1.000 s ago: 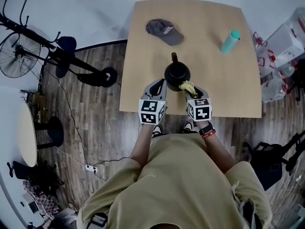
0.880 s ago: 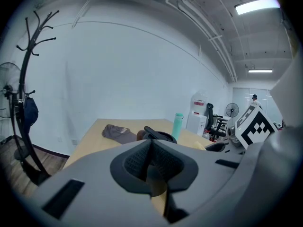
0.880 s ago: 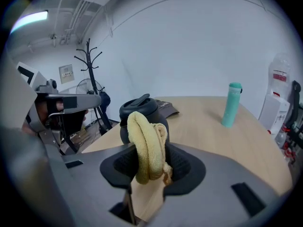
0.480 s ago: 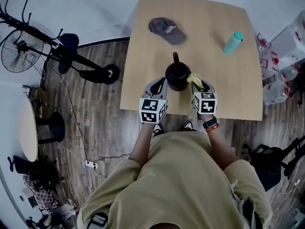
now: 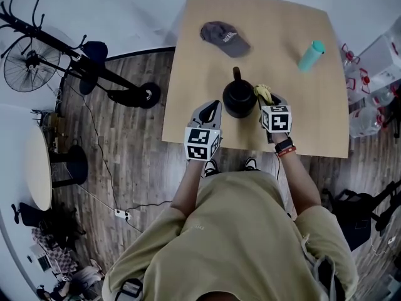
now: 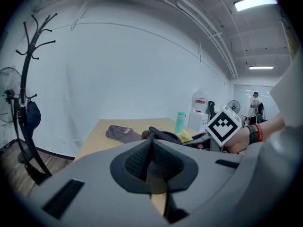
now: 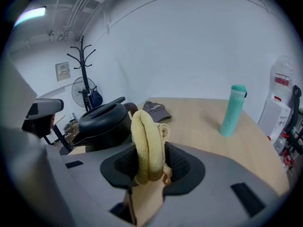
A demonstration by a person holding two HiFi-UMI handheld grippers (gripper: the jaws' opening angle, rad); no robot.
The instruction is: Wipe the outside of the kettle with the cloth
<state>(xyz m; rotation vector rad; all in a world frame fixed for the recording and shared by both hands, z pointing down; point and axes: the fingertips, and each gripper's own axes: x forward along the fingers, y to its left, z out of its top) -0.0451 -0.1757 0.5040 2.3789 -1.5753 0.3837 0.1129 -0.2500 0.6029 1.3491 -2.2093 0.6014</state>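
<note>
We are in the wiping step itself. The kettle (image 5: 239, 99), black with its lid on, stands on the table (image 5: 313, 130) at the middle of the head view, close to the table's lower edge. Our right gripper (image 5: 265, 100) is clamped on the yellow cloth (image 5: 262, 92), a thick rolled fold that sticks up out of the jaws. In the right gripper view the cloth fills the centre and the kettle sits just left of it. From above, the cloth looks pressed to the kettle's right flank, though the steep angle leaves us unsure whether it touches or is only just beside. Our left gripper (image 5: 210, 113) lies at the kettle's lower left, near it but apart, with its jaws closed together on nothing, so it is not steadying the kettle.

Next, we judge, the cloth must be kept firmly on the wall and swept round it, toward the top of the frame and then the left flank. With nothing bracing the kettle, the push should be light, or the left gripper should come in to brace it.
</note>
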